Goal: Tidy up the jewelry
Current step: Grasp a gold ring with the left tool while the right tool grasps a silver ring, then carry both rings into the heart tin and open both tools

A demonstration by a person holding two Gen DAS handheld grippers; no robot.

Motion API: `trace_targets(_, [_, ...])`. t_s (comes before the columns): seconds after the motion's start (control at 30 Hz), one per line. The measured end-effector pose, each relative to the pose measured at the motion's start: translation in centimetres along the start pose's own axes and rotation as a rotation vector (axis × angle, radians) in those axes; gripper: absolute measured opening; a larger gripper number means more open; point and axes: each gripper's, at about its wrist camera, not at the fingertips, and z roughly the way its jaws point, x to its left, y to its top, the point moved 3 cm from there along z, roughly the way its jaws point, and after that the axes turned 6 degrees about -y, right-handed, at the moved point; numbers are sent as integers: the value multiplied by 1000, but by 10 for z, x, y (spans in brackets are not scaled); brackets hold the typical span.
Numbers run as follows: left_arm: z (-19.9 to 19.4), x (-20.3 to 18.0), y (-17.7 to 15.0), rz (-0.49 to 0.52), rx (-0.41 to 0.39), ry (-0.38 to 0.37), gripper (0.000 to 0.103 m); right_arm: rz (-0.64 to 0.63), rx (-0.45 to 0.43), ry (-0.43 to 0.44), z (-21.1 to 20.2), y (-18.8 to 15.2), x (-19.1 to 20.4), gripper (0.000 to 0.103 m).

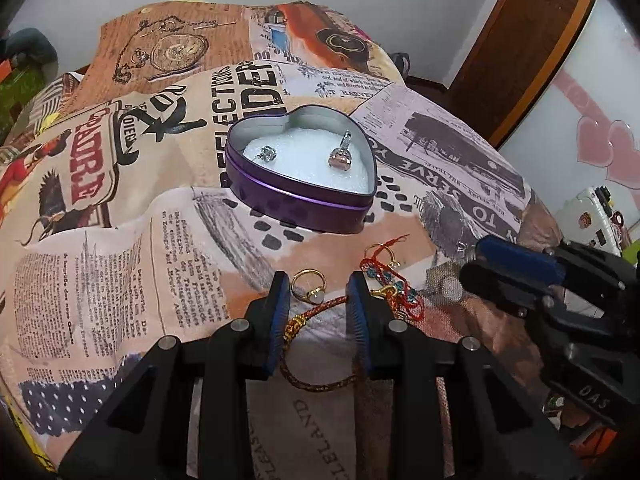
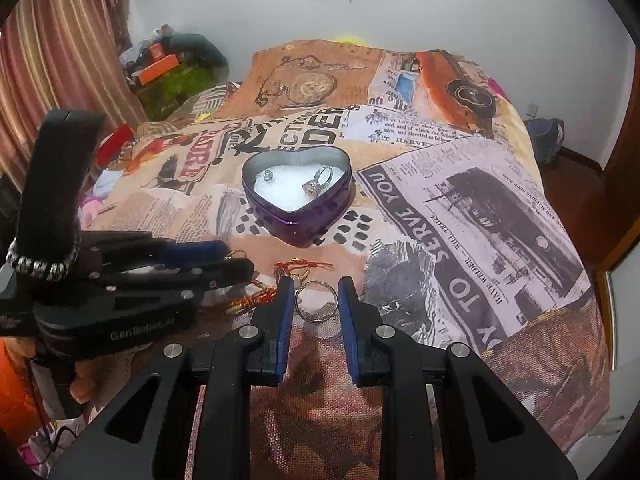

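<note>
A purple heart-shaped tin (image 1: 280, 196) (image 2: 276, 216) with white padding stands open on the bed. It holds a small silver stud (image 1: 269, 154) (image 2: 267, 175) and a ring with a pink stone (image 1: 341, 156) (image 2: 318, 182). My left gripper (image 1: 319, 286) is open just above the blanket, with a gold ring (image 1: 307, 286) and a red-gold cord bracelet (image 1: 320, 308) between its fingers. A red beaded bracelet (image 1: 390, 280) lies right of them. My right gripper (image 2: 313, 289) is open around a silver ring (image 2: 315, 301) on the blanket.
The printed blanket (image 1: 120, 280) covers the whole bed. A second gold ring (image 1: 380, 252) lies by the beaded bracelet. Clutter (image 2: 168, 60) is piled by the curtain at the far left. A wooden door frame (image 1: 532, 40) stands at the right.
</note>
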Motion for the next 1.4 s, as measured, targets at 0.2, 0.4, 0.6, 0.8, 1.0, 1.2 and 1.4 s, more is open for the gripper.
trace_targets(0.2, [2,-2,0,20,-10,19,16,14,4,15,1,-3,0,20])
trace_targets(0.4, [-5,-6,-2,34,-25,13,7,14,2,11,-3,-4,0,20])
trace_targets(0.6, [-26,-13,-4,56,-71,12,7,19,-5,2,-6,-1,-2,20])
trace_targets(0.8, [-49,-16,2,71,-125,8,7,20,-31,1,-13,7,-1,20])
trace_targets(1.0, [-69,-14,13,80,-180,18,7,21,-72,10,-20,24,3,20])
trace_targets(1.2, [-76,-10,22,93,-211,31,7,24,-113,19,-21,45,7,20])
trace_targets(1.4, [-74,-2,32,89,-225,32,7,36,-131,34,-16,62,8,20])
